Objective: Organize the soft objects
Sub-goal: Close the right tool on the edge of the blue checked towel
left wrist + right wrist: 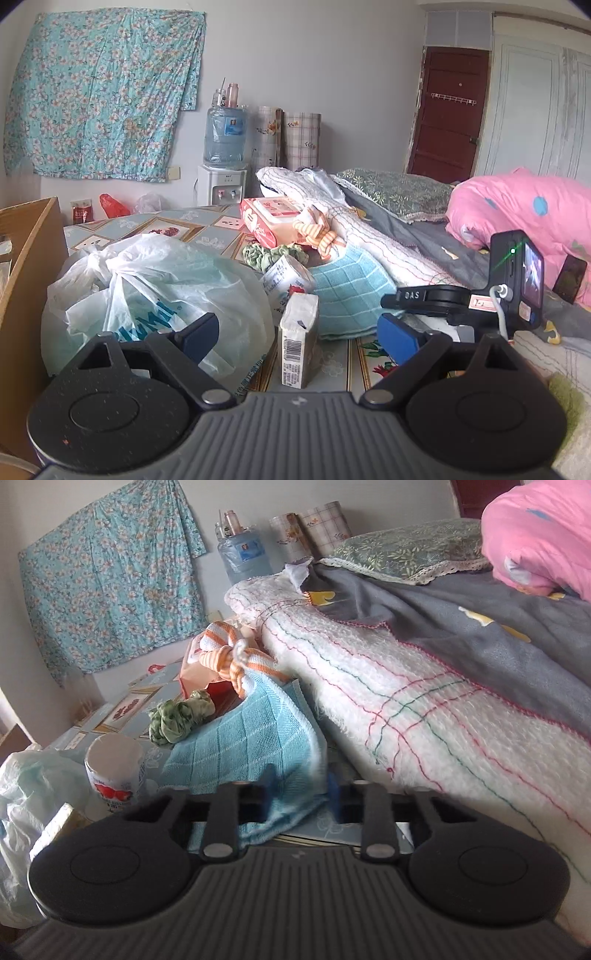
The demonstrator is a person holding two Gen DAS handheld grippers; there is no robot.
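Progress: early; towels and cloths lie unsorted on table.
Right tongs: clamped on blue towel.
Left tongs: wide apart, empty.

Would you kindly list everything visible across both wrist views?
blue towel: 1, light blue, table by bed, in right jaws
striped cloth: 1, orange-white, knotted, behind towel
green cloth: 1, crumpled, beside towel
tissue roll: 1, white, left of towel
tissue pack: 1, white, upright
plastic bag: 1, white, table left
pink pack: 1, table rear
white blanket: 1, bed
pink quilt: 1, bed
left gripper: open
right gripper: shut on towel
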